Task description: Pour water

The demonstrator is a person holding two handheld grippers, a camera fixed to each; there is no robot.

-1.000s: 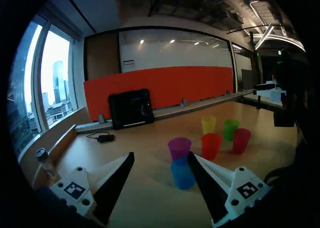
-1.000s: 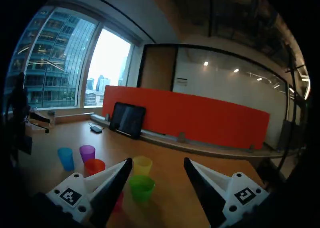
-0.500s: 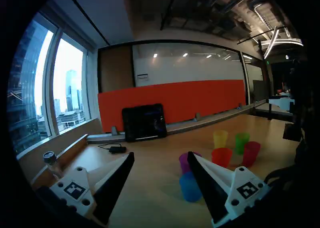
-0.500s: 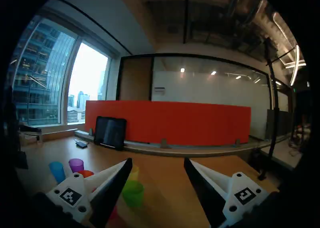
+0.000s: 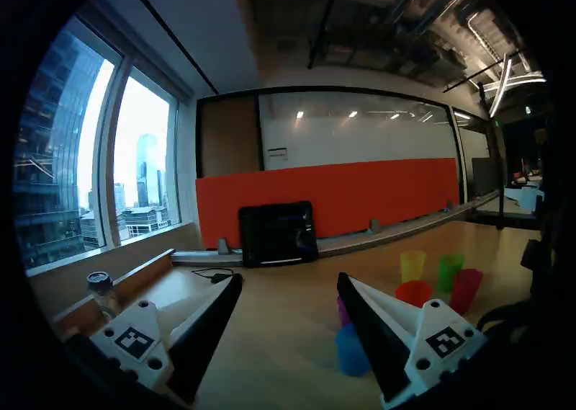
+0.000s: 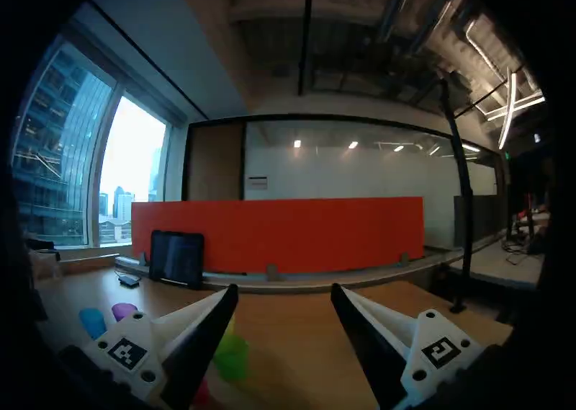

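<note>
- The left gripper [image 5: 288,282] is spread wide. Its two fingers stand well apart and pinch nothing, and it hangs above the wooden table [image 5: 288,359].
- In the left gripper view, a blue cup [image 5: 351,350] stands on the table just behind the finger on the view's right side and is partly covered by it. A sliver of a purple cup [image 5: 342,310] shows just beyond the blue one.
- Farther off on the same side, four more cups stand close together: an orange cup [image 5: 414,292], a yellow cup [image 5: 412,264], a green cup [image 5: 450,269] and a pink cup [image 5: 466,289].
- The bottle [image 5: 103,296], clear and capped, stands upright at the far left edge of the table beside a raised wooden ledge. It is well apart from the cups and touched by neither finger.
- A dark tablet [image 5: 279,233] stands propped at the back of the table in front of an orange partition [image 5: 331,194]. A tall window [image 5: 137,172] lies to the left.
- The right gripper [image 6: 284,290] is also spread wide over the table, with its fingers apart and nothing pinched.
- In the right gripper view, the green cup sits just behind the finger on the view's left side, partly hidden. The blue and purple cups stand farther left, near each other.
- Whether any cup holds water cannot be told.
</note>
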